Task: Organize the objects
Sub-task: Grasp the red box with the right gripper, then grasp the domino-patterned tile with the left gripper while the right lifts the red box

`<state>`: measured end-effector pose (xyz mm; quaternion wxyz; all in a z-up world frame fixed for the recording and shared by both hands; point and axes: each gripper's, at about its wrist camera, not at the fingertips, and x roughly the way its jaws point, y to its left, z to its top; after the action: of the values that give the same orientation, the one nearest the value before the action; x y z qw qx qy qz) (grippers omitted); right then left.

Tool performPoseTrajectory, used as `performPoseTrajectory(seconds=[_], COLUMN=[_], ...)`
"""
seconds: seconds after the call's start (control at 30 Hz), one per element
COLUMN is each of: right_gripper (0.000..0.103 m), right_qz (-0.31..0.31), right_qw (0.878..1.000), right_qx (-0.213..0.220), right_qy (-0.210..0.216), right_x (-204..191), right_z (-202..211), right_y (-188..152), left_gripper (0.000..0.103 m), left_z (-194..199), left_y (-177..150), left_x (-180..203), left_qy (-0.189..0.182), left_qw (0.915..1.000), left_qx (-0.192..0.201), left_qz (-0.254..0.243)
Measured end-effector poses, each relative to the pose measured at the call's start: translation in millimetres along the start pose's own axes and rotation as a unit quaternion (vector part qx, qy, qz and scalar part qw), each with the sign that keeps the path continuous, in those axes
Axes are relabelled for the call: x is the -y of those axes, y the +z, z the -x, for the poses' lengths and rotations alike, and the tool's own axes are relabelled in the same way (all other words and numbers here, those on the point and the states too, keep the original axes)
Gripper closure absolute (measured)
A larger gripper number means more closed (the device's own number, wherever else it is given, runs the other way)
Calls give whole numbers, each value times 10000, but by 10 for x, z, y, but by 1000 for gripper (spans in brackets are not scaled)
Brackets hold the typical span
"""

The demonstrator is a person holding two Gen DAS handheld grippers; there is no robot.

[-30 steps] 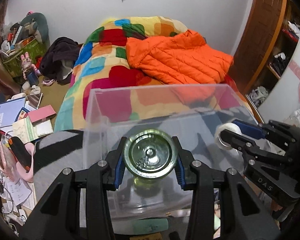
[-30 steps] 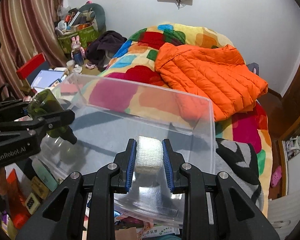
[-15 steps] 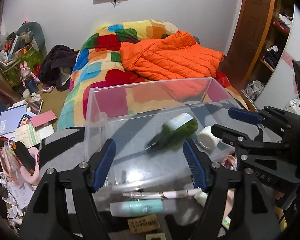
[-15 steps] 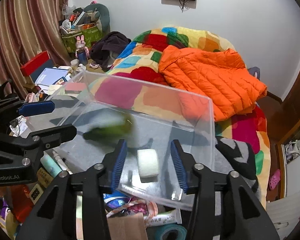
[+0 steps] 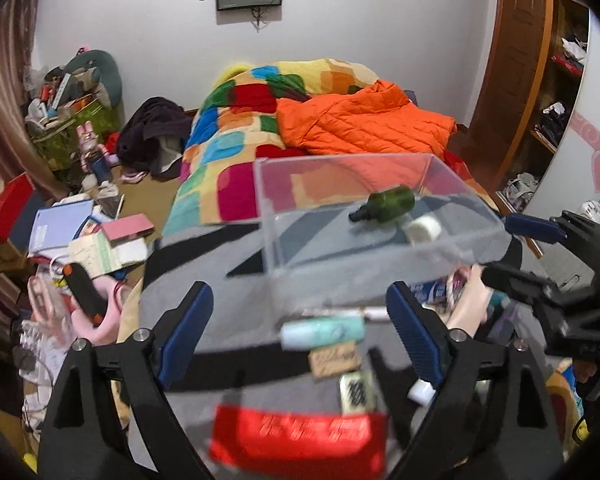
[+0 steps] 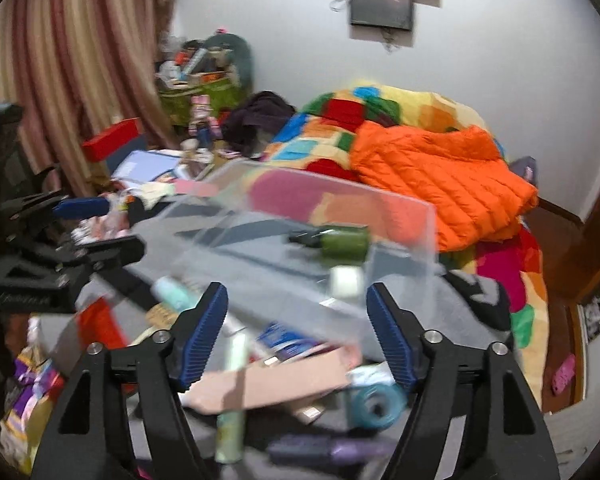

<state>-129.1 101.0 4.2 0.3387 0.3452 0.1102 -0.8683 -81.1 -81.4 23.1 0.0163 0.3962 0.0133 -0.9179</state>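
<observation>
The bed (image 5: 204,208) carries a patchwork quilt (image 5: 236,128). An orange jacket (image 5: 360,128) and a clear box (image 5: 380,256) rest on it. Small items lie loose before the box.

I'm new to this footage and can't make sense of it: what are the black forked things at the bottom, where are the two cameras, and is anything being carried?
No robot here: a person holds a pair of tongs in each hand, with a wide-angle camera on each looking along its fingers. One picture is from the left tongs, the other from the right tongs; each also catches the other pair at its edge. Both pairs have just been opening and carry nothing. Ahead on the grey blanket sits a clear plastic box holding a green bottle on its side and a white roll beside it. Loose clutter lies in front of the box, including a pale green tube.
</observation>
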Motion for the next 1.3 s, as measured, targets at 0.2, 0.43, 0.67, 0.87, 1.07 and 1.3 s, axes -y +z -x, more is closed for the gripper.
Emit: performPoseTrajectory(seconds=[0.2, 0.43, 0.67, 0.87, 1.07, 1.3], right_gripper=[29, 29, 28, 37, 49, 49], right_qz=[516, 951, 1033, 1219, 1072, 773], right_qw=[9959, 9853, 9787, 9741, 9759, 9874], right_qx=[-193, -645, -1000, -1168, -999, -532], right_qy=[717, 1267, 1465, 1504, 1615, 1274], right_x=[-581, -1006, -1119, -1182, -1120, -902], right_z=[-49, -362, -690, -758, -647, -254], right_y=[-277, -493, -483, -577, -532, -475], left_gripper=[12, 11, 11, 11, 11, 11], left_z=[203, 273, 304, 262, 231, 323], left_y=[-337, -607, -694, -723, -730, -654], left_x=[-153, -396, -540, -593, -572, -529], left_qy=[201, 199, 130, 67, 63, 47], left_qw=[9998, 9992, 9985, 9979, 9978, 9984], left_qx=[-66, -246, -304, -370, -369, -178], left_qz=[-30, 228, 427, 534, 540, 525])
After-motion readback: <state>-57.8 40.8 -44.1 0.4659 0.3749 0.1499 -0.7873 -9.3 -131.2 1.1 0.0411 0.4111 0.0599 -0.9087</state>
